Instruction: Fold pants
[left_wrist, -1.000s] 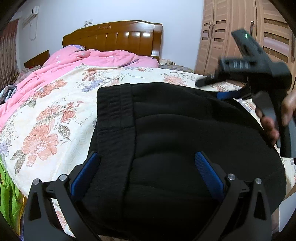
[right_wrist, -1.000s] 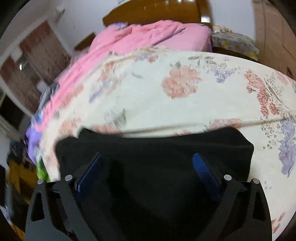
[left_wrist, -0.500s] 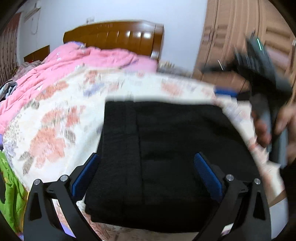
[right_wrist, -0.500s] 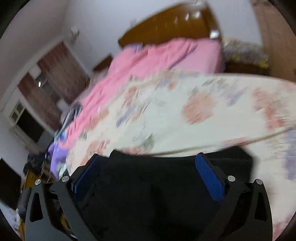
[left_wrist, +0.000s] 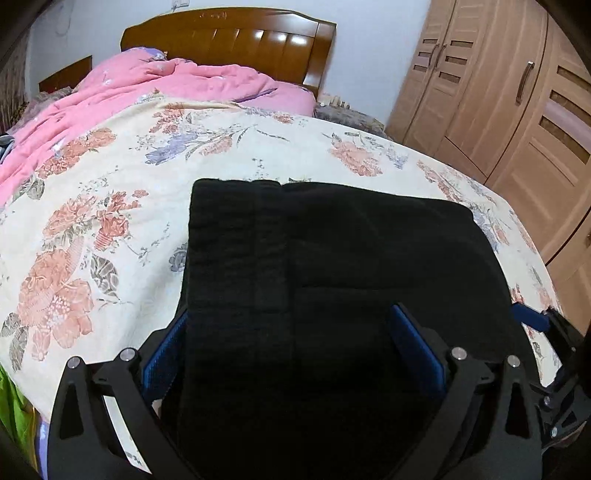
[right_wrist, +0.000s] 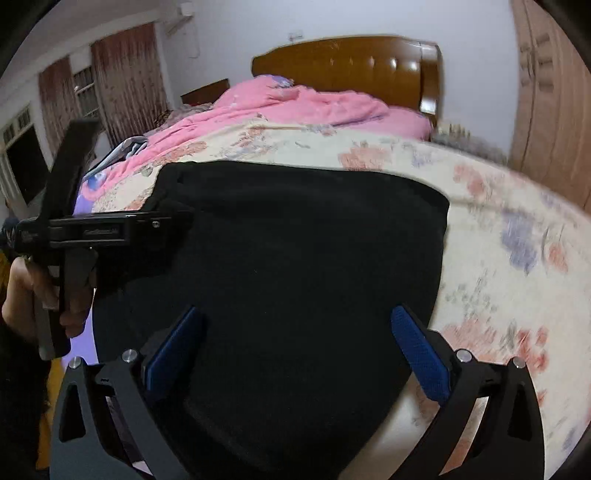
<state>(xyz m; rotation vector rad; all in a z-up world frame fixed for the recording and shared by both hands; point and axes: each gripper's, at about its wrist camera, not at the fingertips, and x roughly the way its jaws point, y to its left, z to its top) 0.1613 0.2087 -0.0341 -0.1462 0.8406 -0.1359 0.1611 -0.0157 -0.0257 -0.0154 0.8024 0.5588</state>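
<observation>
The black pants (left_wrist: 332, 266) lie folded in a compact rectangle on the floral bedspread (left_wrist: 110, 206), near the bed's front edge; they also show in the right wrist view (right_wrist: 295, 258). My left gripper (left_wrist: 291, 347) is open, its blue-padded fingers (left_wrist: 417, 347) spread over the near part of the pants, holding nothing. My right gripper (right_wrist: 295, 350) is open over the pants' near right part, holding nothing. The left gripper also shows at the left of the right wrist view (right_wrist: 96, 232), and the right gripper's fingertip shows at the right edge of the left wrist view (left_wrist: 532, 317).
A pink quilt (left_wrist: 166, 85) is bunched at the head of the bed below the wooden headboard (left_wrist: 229, 40). Wooden wardrobe doors (left_wrist: 498, 92) stand to the right. Green fabric (left_wrist: 11, 406) hangs at the bed's left front corner.
The right gripper has come down from above the pants' far right to the near right beside the left gripper. Both grippers have pulled back toward the front edge; the pants lie flat.
</observation>
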